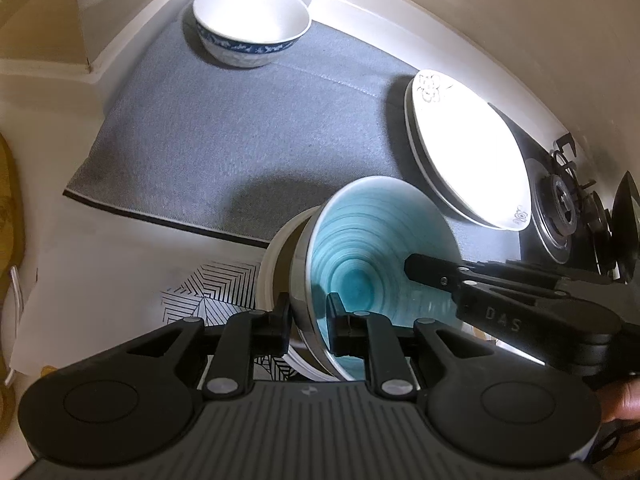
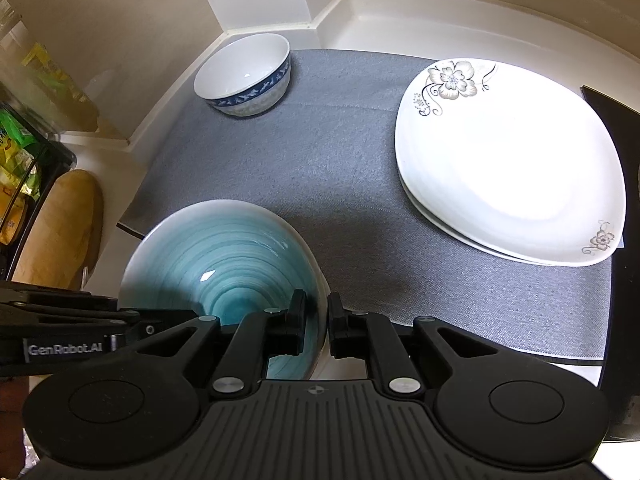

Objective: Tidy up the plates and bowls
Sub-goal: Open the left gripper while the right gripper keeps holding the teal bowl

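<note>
A turquoise bowl (image 1: pixel 372 248) (image 2: pixel 224 256) with a white outside hangs over the mat's near edge, between both grippers. My right gripper (image 2: pixel 316 316) is shut on its right rim, one finger inside and one outside; in the left wrist view the right gripper (image 1: pixel 416 270) reaches in from the right. My left gripper (image 1: pixel 308 314) straddles the bowl's left wall, and a thin gap shows at the inner pad. A white rim (image 1: pixel 266 276) shows just outside the bowl; I cannot tell what it belongs to. A white bowl with a blue band (image 1: pixel 252 20) (image 2: pixel 244 72) stands in the far corner.
Two stacked white flowered plates (image 1: pixel 468 152) (image 2: pixel 508 160) lie on the right of the grey mat (image 1: pixel 220 140) (image 2: pixel 320 168). A gas burner (image 1: pixel 560 208) sits beyond them. A wooden board (image 2: pixel 60 228) and packets lie at the left. Walls close the back.
</note>
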The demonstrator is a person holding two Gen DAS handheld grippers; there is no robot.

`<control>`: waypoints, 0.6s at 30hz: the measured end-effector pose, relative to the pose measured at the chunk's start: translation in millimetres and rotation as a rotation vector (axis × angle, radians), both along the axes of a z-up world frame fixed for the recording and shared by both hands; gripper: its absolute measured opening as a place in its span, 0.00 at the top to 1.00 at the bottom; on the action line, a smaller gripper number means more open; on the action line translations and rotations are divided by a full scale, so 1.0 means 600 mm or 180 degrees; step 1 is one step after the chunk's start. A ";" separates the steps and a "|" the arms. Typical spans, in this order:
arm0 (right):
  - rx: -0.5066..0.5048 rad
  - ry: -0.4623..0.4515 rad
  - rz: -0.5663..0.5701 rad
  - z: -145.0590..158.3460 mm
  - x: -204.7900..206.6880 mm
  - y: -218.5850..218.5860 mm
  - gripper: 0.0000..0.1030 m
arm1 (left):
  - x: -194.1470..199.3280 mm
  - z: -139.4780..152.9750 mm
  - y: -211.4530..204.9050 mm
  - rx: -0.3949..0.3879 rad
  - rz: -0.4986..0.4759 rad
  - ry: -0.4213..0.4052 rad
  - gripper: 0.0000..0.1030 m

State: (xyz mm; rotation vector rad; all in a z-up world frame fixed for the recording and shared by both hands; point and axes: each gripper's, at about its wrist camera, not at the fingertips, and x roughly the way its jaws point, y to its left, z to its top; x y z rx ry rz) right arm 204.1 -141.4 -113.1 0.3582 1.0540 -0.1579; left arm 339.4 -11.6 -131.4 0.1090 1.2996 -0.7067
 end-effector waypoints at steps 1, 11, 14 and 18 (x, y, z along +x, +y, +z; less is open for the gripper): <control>-0.0005 0.0006 0.0005 -0.001 0.001 0.000 0.89 | 0.000 0.002 0.001 -0.0009 -0.0006 -0.0012 0.81; -0.0045 -0.0019 0.0021 0.005 0.002 0.004 0.87 | 0.022 0.018 0.030 0.0030 0.0162 -0.0165 0.50; -0.0032 -0.0022 0.0015 0.007 0.001 0.004 0.87 | 0.035 0.007 0.037 0.0026 0.0206 -0.0123 0.42; -0.0056 -0.0026 0.0013 0.010 0.001 0.005 0.87 | 0.053 -0.031 0.042 0.0052 0.0297 0.0169 0.41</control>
